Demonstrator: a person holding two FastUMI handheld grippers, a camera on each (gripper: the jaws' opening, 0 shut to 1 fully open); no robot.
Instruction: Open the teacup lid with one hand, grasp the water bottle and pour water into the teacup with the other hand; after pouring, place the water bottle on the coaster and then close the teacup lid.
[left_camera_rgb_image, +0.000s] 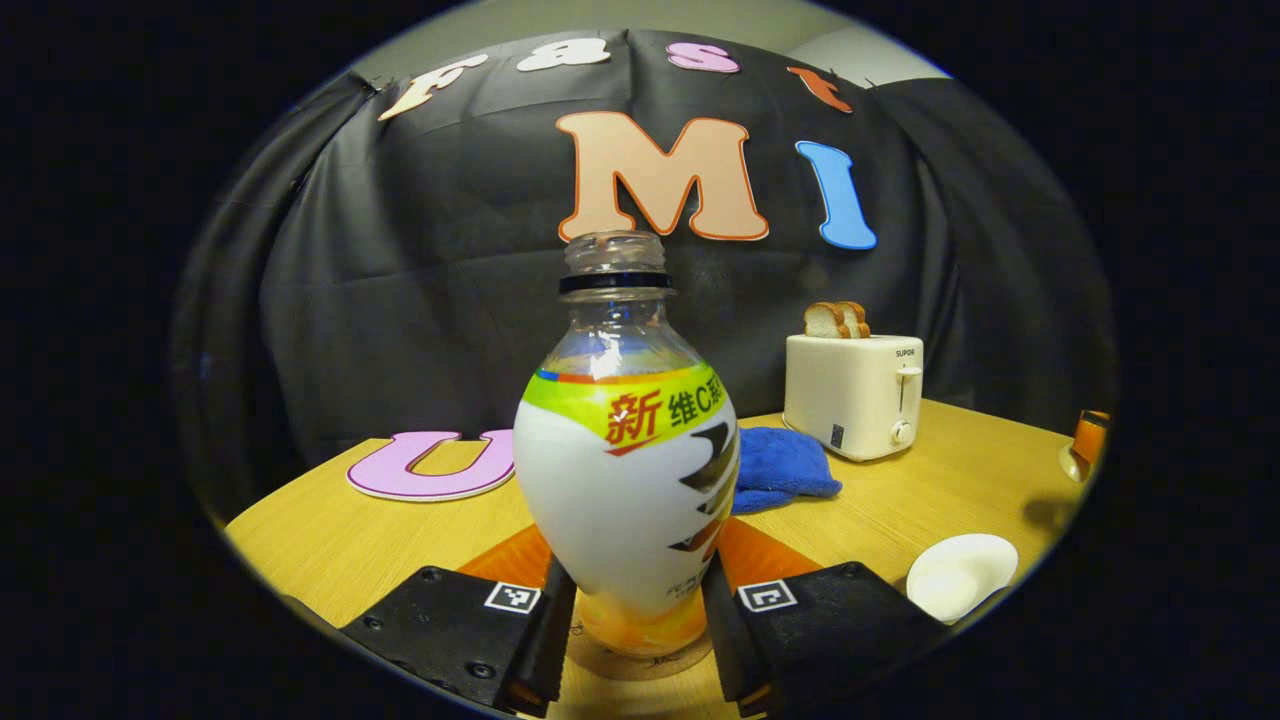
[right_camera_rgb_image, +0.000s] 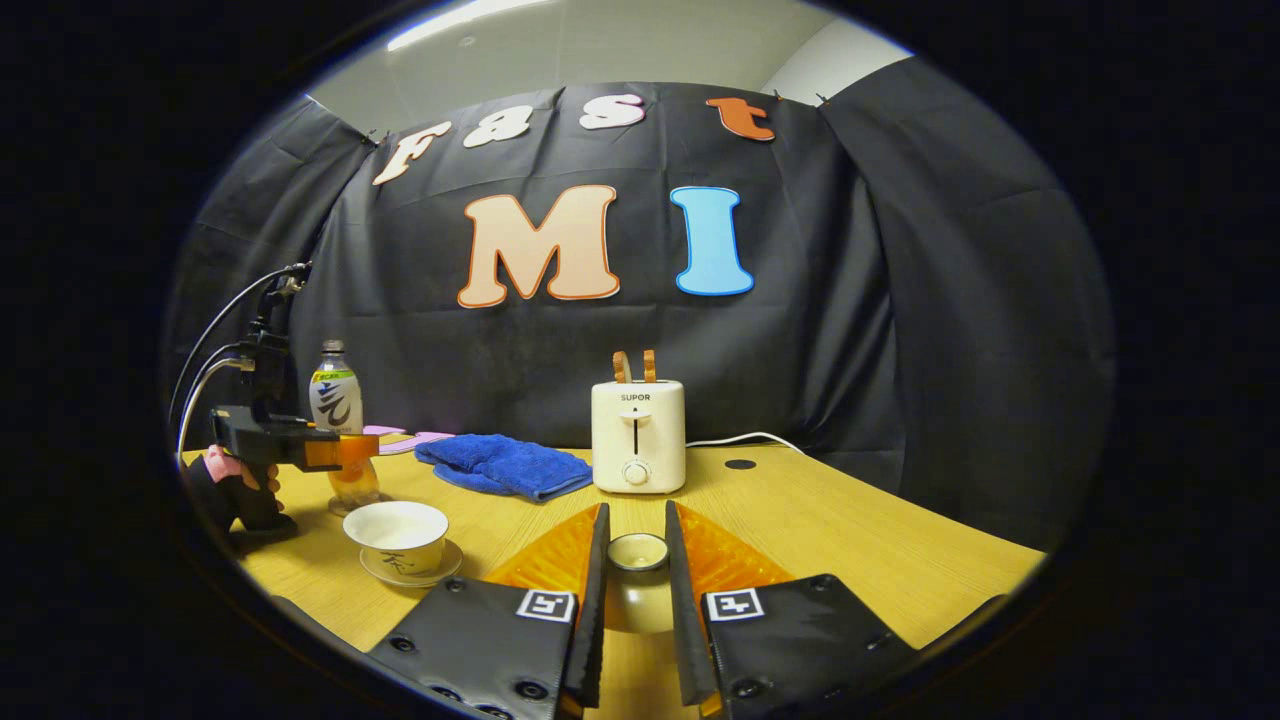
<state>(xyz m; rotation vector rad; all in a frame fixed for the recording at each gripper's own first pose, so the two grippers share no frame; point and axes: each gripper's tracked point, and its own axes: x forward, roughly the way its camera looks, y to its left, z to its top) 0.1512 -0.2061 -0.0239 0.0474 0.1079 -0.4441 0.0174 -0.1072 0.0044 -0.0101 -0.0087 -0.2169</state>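
An uncapped water bottle (left_camera_rgb_image: 628, 480) with a white and green label stands upright on a round coaster (left_camera_rgb_image: 630, 665) in the left gripper view. My left gripper (left_camera_rgb_image: 636, 572) is shut on its lower body, one finger on each side. The white teacup (right_camera_rgb_image: 398, 535) sits open on its saucer (right_camera_rgb_image: 415, 575) at the left of the right gripper view, with the bottle (right_camera_rgb_image: 335, 400) and the left gripper (right_camera_rgb_image: 300, 450) just behind it. My right gripper (right_camera_rgb_image: 636, 520) is shut on the teacup lid (right_camera_rgb_image: 638, 555), held over the table right of the cup.
A white toaster (right_camera_rgb_image: 638, 435) with two bread slices stands at the back of the wooden table (right_camera_rgb_image: 850, 530). A blue cloth (right_camera_rgb_image: 505, 465) lies to its left, and a black cable runs off to its right. A hand (right_camera_rgb_image: 230, 480) holds the left gripper.
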